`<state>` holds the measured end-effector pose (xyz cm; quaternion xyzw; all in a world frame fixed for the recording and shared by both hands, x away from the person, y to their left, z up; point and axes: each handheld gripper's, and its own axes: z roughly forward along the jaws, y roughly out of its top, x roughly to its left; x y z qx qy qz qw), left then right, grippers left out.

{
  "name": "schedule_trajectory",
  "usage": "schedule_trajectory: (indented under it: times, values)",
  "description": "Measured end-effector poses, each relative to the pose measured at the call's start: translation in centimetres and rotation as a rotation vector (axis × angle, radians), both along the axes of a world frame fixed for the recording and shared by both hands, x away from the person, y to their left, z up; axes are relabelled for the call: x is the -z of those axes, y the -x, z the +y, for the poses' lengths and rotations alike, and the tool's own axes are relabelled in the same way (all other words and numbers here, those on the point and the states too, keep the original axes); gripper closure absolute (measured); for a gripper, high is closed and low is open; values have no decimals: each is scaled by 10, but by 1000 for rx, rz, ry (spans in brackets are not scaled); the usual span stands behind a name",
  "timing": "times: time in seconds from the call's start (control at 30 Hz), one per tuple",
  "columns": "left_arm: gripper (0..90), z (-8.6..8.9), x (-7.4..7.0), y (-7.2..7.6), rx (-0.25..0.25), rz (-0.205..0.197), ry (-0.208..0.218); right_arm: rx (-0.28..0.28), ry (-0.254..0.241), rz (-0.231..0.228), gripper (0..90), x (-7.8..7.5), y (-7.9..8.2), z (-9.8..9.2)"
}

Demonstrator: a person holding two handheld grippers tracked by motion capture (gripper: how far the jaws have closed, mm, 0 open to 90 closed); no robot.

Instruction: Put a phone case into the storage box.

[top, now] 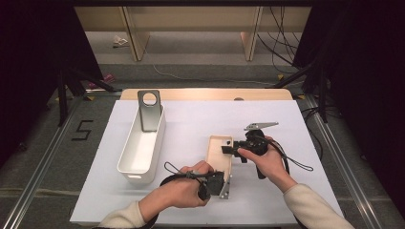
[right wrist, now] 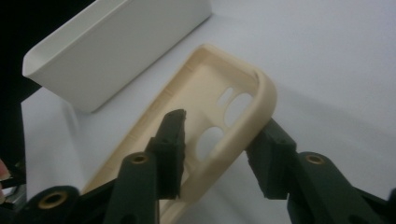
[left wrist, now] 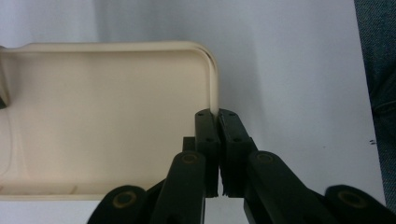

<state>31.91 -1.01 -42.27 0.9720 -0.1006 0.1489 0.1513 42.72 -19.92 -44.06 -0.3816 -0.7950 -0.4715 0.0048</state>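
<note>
Two tools work on the cream phone case [top: 218,153] near the tabletop's front edge: the left tool [left wrist: 218,122] pinches its rim, and the half-spread right tool [right wrist: 219,140] straddles its camera end without pressing, so an uneven closing may twist it loose.

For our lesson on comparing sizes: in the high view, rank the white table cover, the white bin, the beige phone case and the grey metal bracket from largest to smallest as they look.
1. white table cover
2. white bin
3. beige phone case
4. grey metal bracket; it looks close to the case in size, so these two are unsure.
</note>
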Motion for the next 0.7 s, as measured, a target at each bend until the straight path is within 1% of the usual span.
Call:
schedule_trajectory:
  times: [0.03,0.17,0.3,0.37,0.4,0.5,0.57,0.63,0.7]
  values:
    - [870,0,0,0,0,0,1,1,-11,5,623,-1,0,-1]
    - [870,-1,0,1,-2,3,5,0,-40,18,657,-4,0,-2]
    - [870,-1,2,-1,-1,-6,10,-4,-66,25,702,-8,1,-3]
    - [869,-1,4,-2,0,-6,23,-5,-75,25,724,-12,3,-3]
    - [869,0,5,-2,-8,-1,33,-4,-78,21,738,-13,3,-3]
    - [870,1,6,-6,-13,-10,40,-2,-117,19,774,-18,5,-4]
    - [869,2,6,-7,-18,-20,47,-3,-147,26,795,-21,6,-5]
    - [867,3,6,-8,-22,-20,53,0,-166,32,806,-25,7,-4]
    - [865,4,5,-9,-28,-23,55,1,-174,26,809,-27,8,-4]
